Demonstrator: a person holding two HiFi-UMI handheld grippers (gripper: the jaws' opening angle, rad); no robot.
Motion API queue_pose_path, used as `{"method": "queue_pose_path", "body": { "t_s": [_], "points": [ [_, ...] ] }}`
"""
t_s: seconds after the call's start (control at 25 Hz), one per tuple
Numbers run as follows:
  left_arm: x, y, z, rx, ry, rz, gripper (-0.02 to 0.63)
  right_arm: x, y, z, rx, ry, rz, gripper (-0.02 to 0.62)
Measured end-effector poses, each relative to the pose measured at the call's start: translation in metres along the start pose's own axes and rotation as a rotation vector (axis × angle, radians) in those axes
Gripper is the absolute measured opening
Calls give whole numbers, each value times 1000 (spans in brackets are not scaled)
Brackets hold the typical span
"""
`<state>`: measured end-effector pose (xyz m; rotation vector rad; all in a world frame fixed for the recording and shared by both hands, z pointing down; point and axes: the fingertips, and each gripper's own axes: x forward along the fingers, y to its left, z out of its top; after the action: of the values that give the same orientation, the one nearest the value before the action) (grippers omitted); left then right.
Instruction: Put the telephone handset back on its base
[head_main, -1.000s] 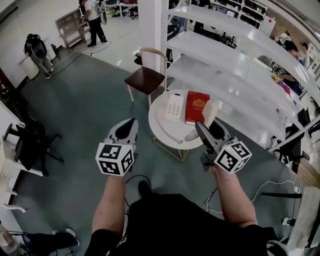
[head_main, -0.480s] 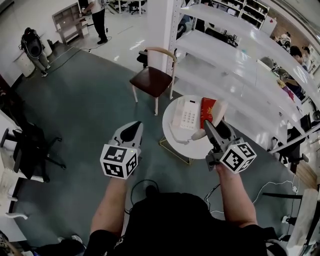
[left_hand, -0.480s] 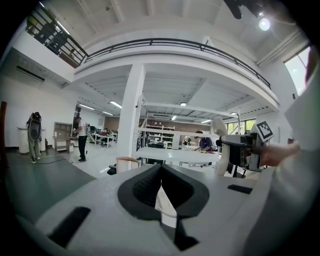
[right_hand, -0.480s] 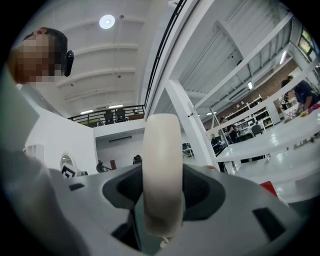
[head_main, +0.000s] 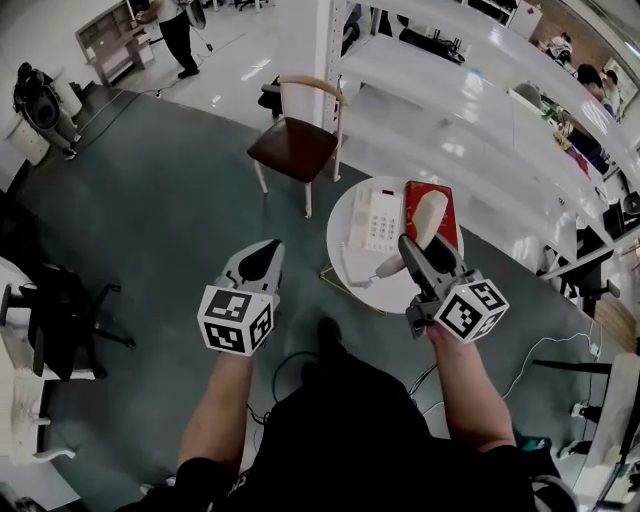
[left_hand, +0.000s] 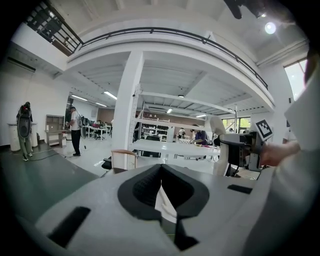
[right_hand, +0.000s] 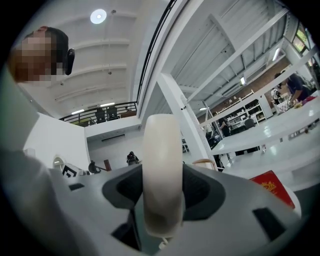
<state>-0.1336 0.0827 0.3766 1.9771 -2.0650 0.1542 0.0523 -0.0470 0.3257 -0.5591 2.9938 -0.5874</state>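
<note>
The cream telephone handset is gripped in my right gripper, tilted above the small round white table. Its cord trails down to the white telephone base, which lies on the table's left half. In the right gripper view the handset stands upright, clamped between the jaws of the right gripper. My left gripper hangs over the floor left of the table, shut and holding nothing; its pads meet at the tip.
A red book lies beside the base, partly behind the handset. A wooden chair stands behind the table, and white shelving runs along the right. An office chair is at the far left. People stand far off.
The right gripper has kept hold of the handset throughout. The table with the base and book has shifted in view, and the handset now hangs nearer the base.
</note>
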Motion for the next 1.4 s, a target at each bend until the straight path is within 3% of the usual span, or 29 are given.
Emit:
{"method": "queue_pose_path", "body": {
  "t_s": [0.32, 0.8, 1.08, 1.4],
  "points": [
    [66, 29, 3, 27, 48, -40, 9, 46, -52, -2, 44, -9, -49, 218],
    [205, 70, 34, 78, 139, -121, 9, 141, -143, -12, 143, 3, -94, 219],
    [247, 73, 31, 76, 173, -172, 9, 155, -162, -24, 164, 32, -128, 218],
    [285, 74, 29, 70, 186, -298, 9, 158, -162, -46, 164, 73, -226, 218]
  ]
}}
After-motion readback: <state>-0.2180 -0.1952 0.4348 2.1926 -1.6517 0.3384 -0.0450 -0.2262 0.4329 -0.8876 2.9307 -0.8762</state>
